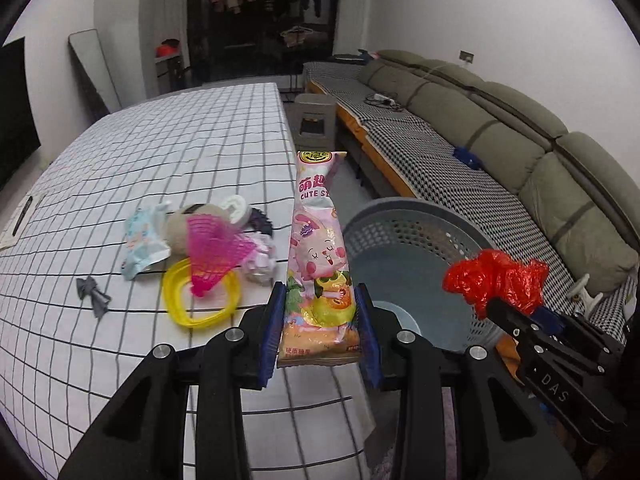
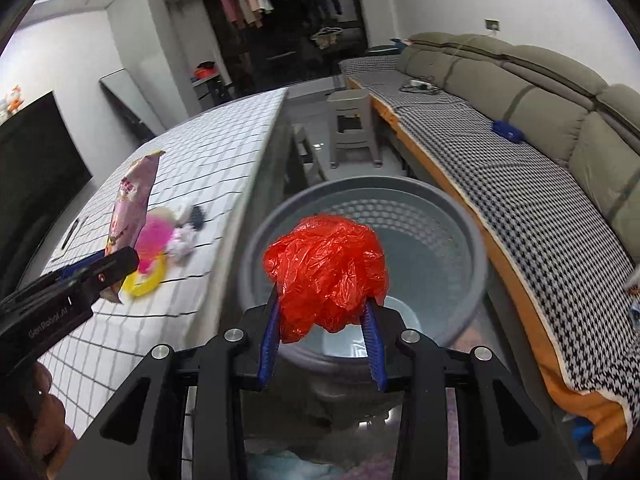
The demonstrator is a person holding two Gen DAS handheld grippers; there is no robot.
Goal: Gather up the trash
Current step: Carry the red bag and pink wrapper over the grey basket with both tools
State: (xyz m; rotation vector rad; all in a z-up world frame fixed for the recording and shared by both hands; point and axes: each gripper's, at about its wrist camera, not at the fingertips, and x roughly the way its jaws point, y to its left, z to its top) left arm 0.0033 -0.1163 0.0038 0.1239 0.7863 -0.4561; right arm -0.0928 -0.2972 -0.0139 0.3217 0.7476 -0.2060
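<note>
- Your left gripper (image 1: 320,328) is clamped on a pink candy wrapper (image 1: 318,264), both blue pads pressed against its lower sides. The wrapper sticks up and away from the jaws, its top end free in the air.
- Your right gripper (image 2: 322,328) is closed around a crumpled red plastic bag (image 2: 326,272). The wad bulges out above and between the blue fingers (image 2: 269,340), so the jaws are only partly closed, squeezing the bag.
- That red bag hangs right over the mouth of the grey perforated basket (image 2: 460,216), which sits on the floor just off the table's edge.
- The wrapper in your left gripper is over the right edge of the checkered table (image 1: 180,152), close beside the basket rim.
- Still on the tablecloth: a yellow ring (image 1: 180,304), a pink mesh piece (image 1: 216,252) lying over it, a light blue packet (image 1: 142,244), a crumpled white wad (image 1: 262,260) and a small grey bow (image 1: 90,290) a bit apart to the left.
- Room-wise, you've got an open strip of floor between the table and the long sofa (image 1: 500,128), with a grey stool (image 1: 314,120) further back.
- Both grippers point downward at a slant, side by side, with your left one angled in from the table side in the right wrist view.
</note>
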